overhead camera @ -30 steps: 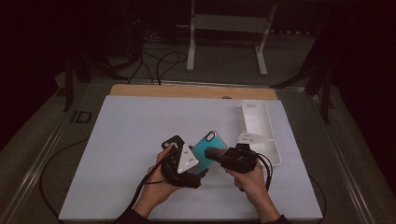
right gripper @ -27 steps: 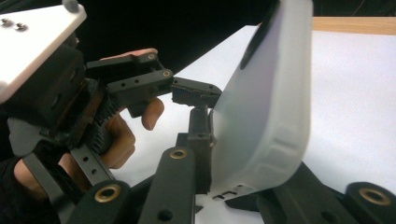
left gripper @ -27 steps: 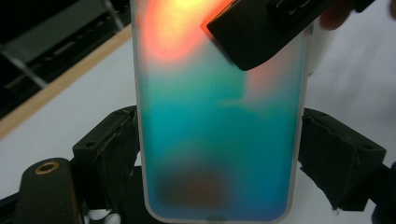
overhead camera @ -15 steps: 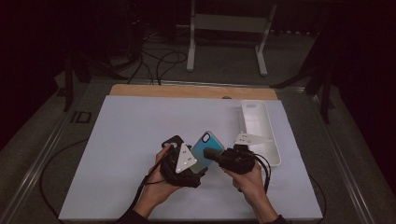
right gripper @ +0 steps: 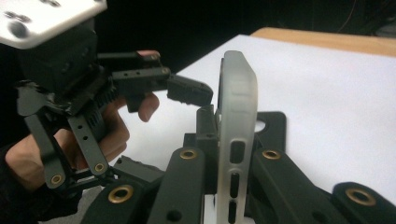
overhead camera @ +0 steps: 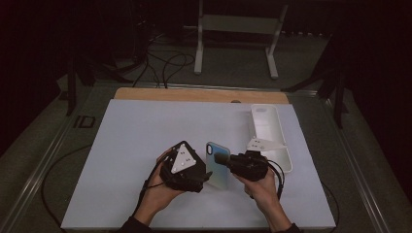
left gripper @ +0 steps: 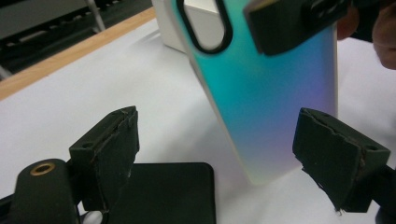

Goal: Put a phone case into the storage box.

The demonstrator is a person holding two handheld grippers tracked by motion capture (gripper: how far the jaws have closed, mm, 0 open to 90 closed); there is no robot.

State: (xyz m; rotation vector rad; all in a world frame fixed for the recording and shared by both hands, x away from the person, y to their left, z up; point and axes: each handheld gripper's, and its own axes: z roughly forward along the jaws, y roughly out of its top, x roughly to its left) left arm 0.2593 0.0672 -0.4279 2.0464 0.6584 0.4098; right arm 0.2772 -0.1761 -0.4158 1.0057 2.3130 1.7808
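Hands meet near the front edge of a white table mat [overhead camera: 145,131], seen from above: the right gripper [overhead camera: 221,159] pinches an iridescent teal phone case [overhead camera: 217,170] by one side, with the left gripper [overhead camera: 206,175] just beside the case on its other side, jaws apart. A white tray [overhead camera: 272,141] lies just behind and to the right of the case, and a wooden strip [overhead camera: 199,94] runs along the mat's far edge.

From the left gripper view, the case [left gripper: 275,98] stands tilted between the two spread jaws, touching neither; the right gripper's pad clamps it near its camera cutout. A black flat object [left gripper: 163,191] lies on the mat below the case.

From the right gripper view, the case [right gripper: 236,135] stands edge-on, squeezed between that gripper's own jaws, its frosted rim and button slots facing the camera. The left gripper [right gripper: 189,91] hangs just left of the case, one jaw tip close to its rim.
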